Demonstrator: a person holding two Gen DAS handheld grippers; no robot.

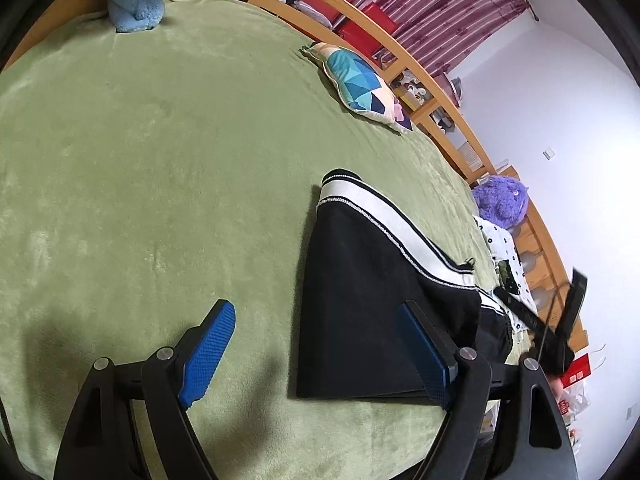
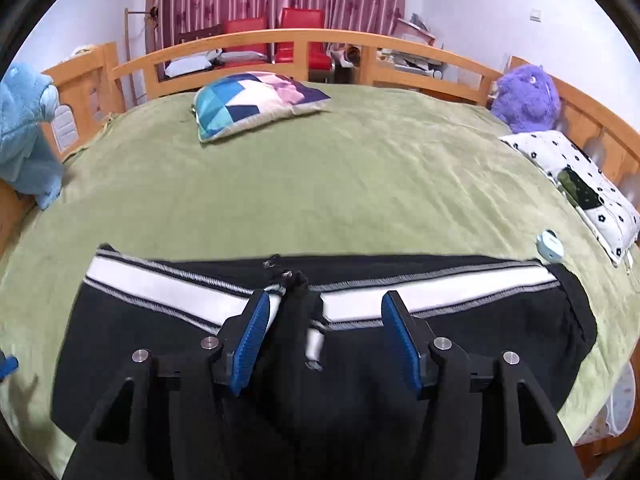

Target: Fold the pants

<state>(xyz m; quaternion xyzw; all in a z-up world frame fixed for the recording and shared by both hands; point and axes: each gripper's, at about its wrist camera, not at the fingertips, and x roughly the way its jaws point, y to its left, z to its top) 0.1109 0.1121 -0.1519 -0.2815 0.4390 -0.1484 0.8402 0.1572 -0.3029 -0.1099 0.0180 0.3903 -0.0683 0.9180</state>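
Bedspread [image 2: 360,168], green and plush, carries the pants [image 2: 140,344], which lie folded near its front edge, black with a white side stripe [image 2: 432,292] running across. They look soft, limp and light, likely to sag from any single pinch; the doubled stripe seam or a stacked corner seems the firmest place to take hold. Left gripper [image 1: 316,352] hangs with jaws wide apart and empty, one finger over bare bedspread, the other over the pants' edge. Right gripper [image 2: 322,340] hovers over the middle of the pants, jaws parted, pressing nothing. No brand, label or writing is legible.
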